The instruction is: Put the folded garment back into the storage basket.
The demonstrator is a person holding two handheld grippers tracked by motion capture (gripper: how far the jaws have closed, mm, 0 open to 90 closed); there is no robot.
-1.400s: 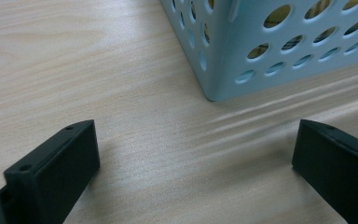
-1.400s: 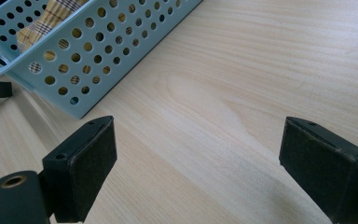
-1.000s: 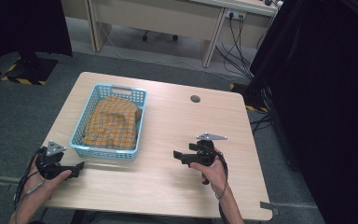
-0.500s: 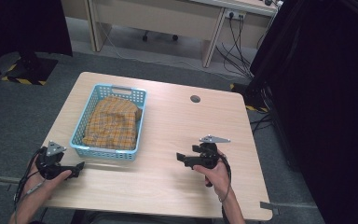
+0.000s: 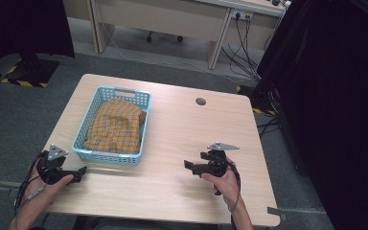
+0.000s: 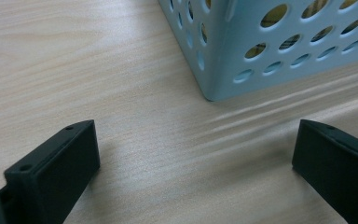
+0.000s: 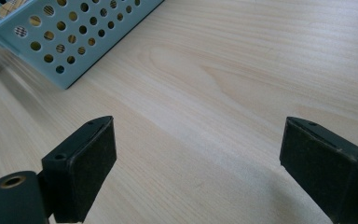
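Note:
A light blue perforated basket (image 5: 106, 155) sits on the left half of the wooden table (image 5: 172, 124), with a folded orange checked cloth (image 5: 116, 126) inside it. My left gripper (image 5: 81, 171) rests low at the table's front left, just in front of the basket's near corner (image 6: 214, 88); its jaws stand wide open with bare wood between them (image 6: 196, 172). My right gripper (image 5: 188, 165) hovers over the front right of the table, pointing left toward the basket (image 7: 70, 56), jaws wide open and holding nothing (image 7: 198, 158).
A small round grommet hole (image 5: 201, 101) lies near the table's far edge. Black curtains (image 5: 326, 96) hang to the right, and a desk with cables (image 5: 242, 33) stands beyond the table. Bare wood stretches between the basket and the right gripper.
The right gripper has drifted slightly toward the table's front. The left gripper and the basket have stayed put.

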